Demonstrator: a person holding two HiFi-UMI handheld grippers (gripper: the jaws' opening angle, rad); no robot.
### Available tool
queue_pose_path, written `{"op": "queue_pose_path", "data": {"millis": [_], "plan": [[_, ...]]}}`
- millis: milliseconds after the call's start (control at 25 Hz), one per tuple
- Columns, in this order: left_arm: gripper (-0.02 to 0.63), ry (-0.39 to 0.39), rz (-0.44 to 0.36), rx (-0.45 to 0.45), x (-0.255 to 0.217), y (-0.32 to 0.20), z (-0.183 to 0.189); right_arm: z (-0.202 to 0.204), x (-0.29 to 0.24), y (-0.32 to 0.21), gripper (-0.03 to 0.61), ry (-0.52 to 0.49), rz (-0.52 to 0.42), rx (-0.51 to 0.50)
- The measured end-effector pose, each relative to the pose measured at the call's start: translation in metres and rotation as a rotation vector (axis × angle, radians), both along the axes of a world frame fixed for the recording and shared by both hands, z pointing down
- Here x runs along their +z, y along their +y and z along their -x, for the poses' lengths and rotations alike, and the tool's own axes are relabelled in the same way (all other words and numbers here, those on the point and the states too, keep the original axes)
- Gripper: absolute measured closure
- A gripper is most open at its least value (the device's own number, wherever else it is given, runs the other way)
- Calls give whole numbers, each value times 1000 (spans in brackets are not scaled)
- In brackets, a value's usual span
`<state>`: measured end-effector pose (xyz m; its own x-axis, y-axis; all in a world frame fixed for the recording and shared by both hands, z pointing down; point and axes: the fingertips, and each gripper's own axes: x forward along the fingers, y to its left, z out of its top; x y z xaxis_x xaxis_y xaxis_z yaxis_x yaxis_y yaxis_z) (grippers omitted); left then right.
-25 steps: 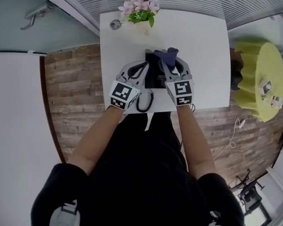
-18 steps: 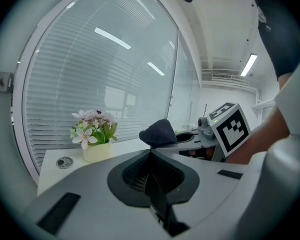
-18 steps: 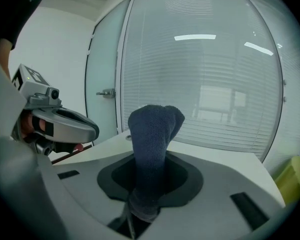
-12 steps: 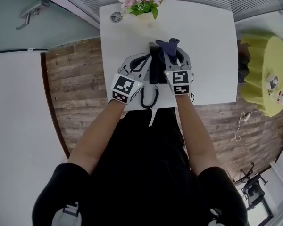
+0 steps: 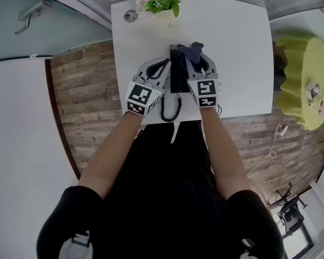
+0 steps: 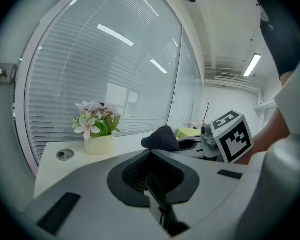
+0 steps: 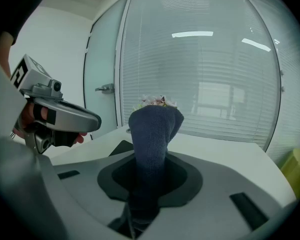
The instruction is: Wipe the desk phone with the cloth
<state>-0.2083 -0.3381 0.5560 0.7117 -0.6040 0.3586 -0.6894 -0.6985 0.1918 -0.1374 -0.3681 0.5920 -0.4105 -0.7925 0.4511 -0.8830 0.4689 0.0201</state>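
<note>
A black desk phone lies on the white table, between my two grippers. My right gripper is shut on a dark blue cloth, which stands up out of its jaws over the phone's far end. My left gripper is shut on a thin dark part that looks like the phone's handset, with the coiled cord hanging toward the table's near edge. From the left gripper view I see the cloth and the right gripper's body beside me.
A pot of pink flowers and a round cable hole sit at the table's far edge. A yellow round table with small items stands to the right. Glass walls with blinds rise behind the table; a wood floor lies on either side of it.
Both grippers keep their hold and stay over the phone. Only the head view has shifted a little.
</note>
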Motion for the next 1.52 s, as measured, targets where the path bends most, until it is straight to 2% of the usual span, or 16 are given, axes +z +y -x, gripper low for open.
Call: {"op": "queue_pose_path", "data": {"millis": [1520], "plan": [[603, -26, 91, 13, 51, 56, -15, -7, 35, 75, 480, 17, 38, -32]]}}
